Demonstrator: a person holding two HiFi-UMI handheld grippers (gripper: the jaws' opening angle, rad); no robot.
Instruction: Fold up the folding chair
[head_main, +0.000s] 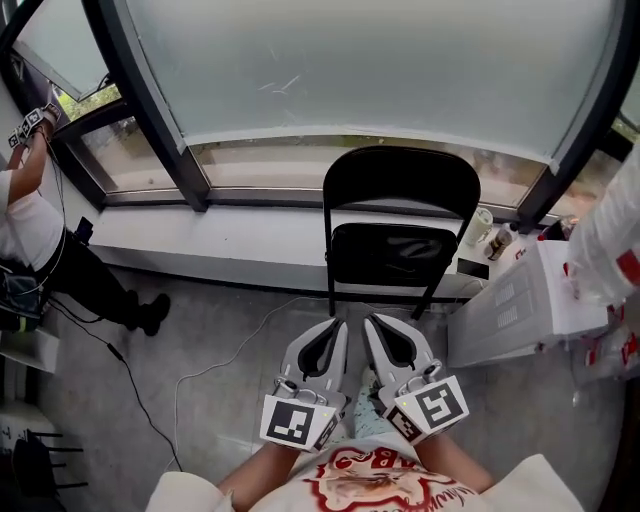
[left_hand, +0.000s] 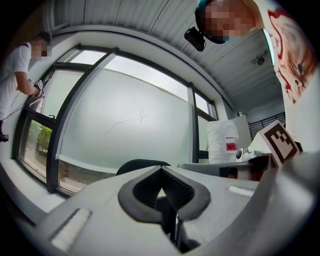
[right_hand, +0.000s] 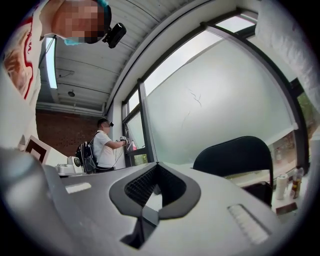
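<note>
With left gripper (head_main: 337, 327) and right gripper (head_main: 374, 324) both closed and empty, we judge the folding chair (head_main: 400, 188) rigid, probably smooth steel, best gripped at its seat (head_main: 390, 255) front edge.

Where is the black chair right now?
The folding chair stands open in the head view's middle, in front of the window ledge, with the white box to its right in the picture.
</note>
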